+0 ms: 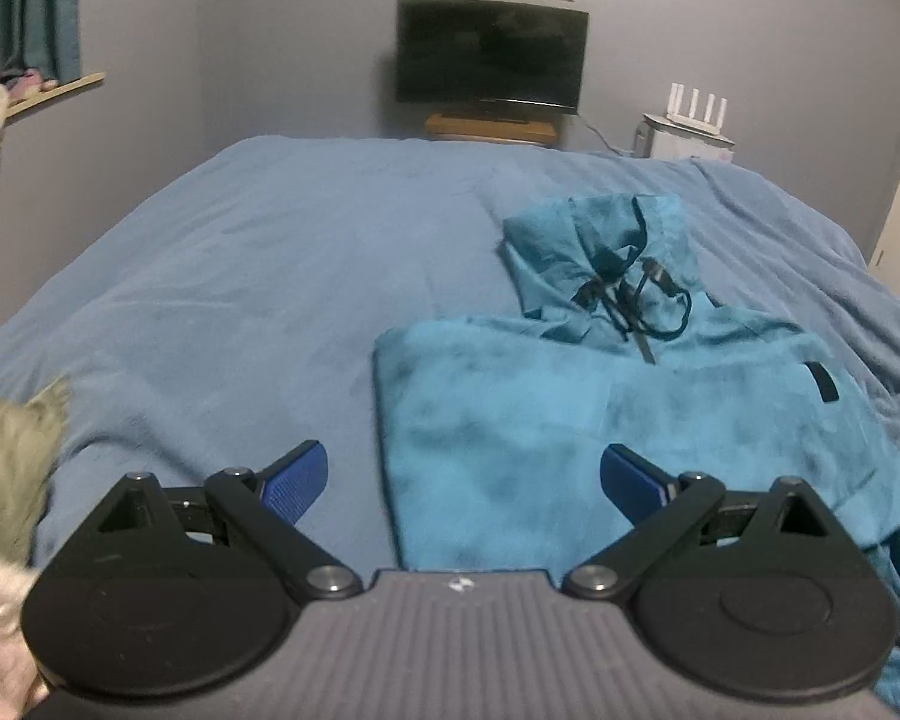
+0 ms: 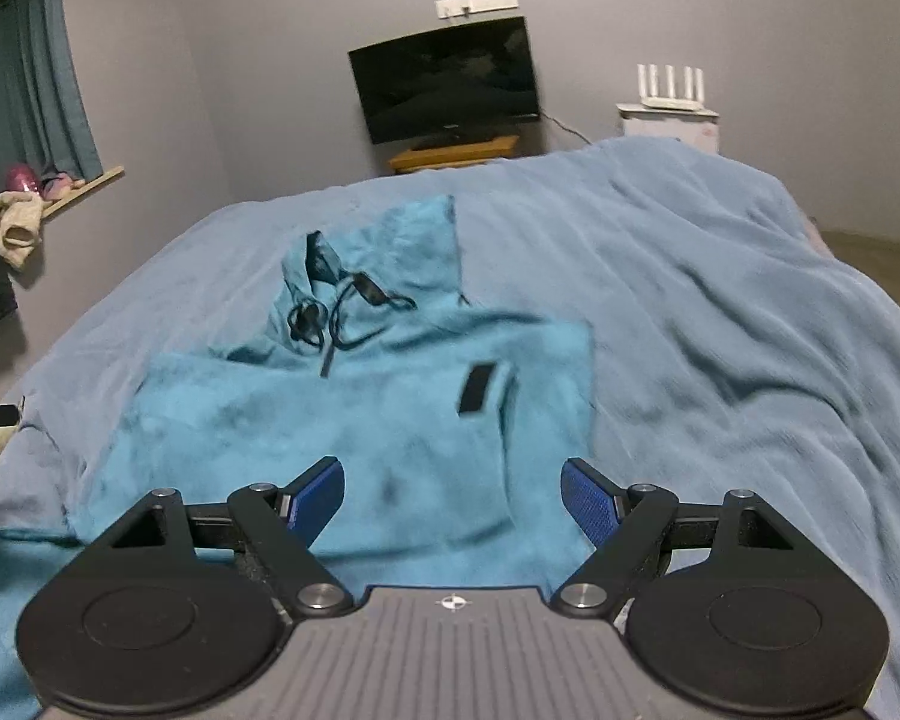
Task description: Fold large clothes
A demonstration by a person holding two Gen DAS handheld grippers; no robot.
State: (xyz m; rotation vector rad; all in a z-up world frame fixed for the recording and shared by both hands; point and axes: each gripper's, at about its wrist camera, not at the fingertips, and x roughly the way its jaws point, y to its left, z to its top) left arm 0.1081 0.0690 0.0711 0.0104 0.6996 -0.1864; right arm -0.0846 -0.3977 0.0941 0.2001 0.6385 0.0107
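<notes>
Ahead of the jaws spreads a bed under a blue blanket (image 1: pixel 258 276). Beyond it, straight past the jaws, a dark television (image 1: pixel 489 54) stands on a wooden stand (image 1: pixel 489 126) against the grey wall. A white router (image 2: pixel 672 87) sits far right; teal curtains (image 2: pixel 24 78) hang far left.

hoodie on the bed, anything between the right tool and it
Nothing visible. The right tool is open and empty just above the teal hoodie, which lies flat on the blue blanket with only its own drawstrings on top.
</notes>
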